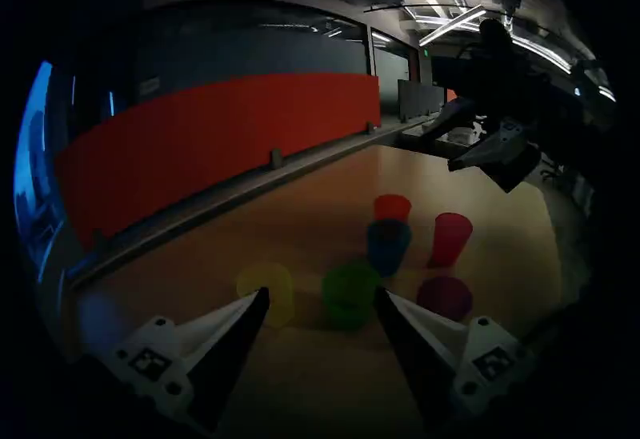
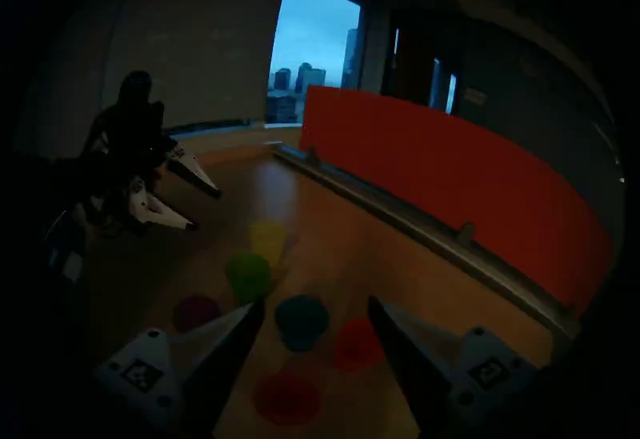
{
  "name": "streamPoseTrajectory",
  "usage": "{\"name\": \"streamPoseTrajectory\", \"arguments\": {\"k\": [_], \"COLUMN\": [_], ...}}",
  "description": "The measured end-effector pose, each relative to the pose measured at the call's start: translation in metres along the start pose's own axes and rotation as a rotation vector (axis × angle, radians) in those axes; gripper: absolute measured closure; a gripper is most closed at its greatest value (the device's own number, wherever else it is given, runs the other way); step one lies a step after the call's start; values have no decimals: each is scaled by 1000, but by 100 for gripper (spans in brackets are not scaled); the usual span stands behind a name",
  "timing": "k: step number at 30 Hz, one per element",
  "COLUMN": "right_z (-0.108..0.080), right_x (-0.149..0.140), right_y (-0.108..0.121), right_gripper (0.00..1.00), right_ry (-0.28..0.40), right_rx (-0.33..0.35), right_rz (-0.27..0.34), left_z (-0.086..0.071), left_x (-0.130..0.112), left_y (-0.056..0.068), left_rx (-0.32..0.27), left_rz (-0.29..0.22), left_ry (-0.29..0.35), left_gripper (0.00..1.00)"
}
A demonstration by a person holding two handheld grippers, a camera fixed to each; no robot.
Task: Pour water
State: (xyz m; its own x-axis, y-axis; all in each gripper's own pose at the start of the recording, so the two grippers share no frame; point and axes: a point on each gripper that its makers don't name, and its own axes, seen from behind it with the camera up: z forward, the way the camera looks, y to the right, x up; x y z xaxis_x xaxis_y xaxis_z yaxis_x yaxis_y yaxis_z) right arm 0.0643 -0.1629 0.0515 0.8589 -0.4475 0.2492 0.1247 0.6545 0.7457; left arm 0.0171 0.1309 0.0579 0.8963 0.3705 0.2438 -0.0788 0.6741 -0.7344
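approach stage of the pour: the left hand-held gripper and right hand-held gripper hang spread and empty above the desk, coloured cups clustered at lower centre of frame, so the next move likely calls for pinching one cup.

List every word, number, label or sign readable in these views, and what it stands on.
No readable text.
Left gripper finger marker: black-and-white code squares, no letters.
Right gripper finger marker: the same.
Pale plate on the dark wall: too blurred to read.
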Motion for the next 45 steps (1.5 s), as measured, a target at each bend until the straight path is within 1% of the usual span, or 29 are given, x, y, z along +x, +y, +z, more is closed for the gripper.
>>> {"name": "streamPoseTrajectory", "arguments": {"k": [14, 20, 26, 33, 45], "right_z": [26, 35, 43, 51, 59], "right_x": [-28, -37, -44, -53, -65], "right_y": [-4, -5, -5, -4, -6], "right_gripper": [1, 1, 1, 1, 1], "right_ry": [-86, -116, -139, -165, -221], "right_rx": [53, 73, 87, 100, 118], "right_rz": [-29, -27, -12, -5, -44], "left_z": [29, 40, 50, 61, 79], "left_x": [-25, -35, -41, -49, -60], "left_y": [16, 23, 26, 30, 38], "left_rx": [-63, -87, -103, -121, -152], "left_rz": [17, 22, 20, 14, 12], "left_ry": [-72, -101, -121, -143, -176], "left_gripper": [4, 4, 5, 5, 6]}}
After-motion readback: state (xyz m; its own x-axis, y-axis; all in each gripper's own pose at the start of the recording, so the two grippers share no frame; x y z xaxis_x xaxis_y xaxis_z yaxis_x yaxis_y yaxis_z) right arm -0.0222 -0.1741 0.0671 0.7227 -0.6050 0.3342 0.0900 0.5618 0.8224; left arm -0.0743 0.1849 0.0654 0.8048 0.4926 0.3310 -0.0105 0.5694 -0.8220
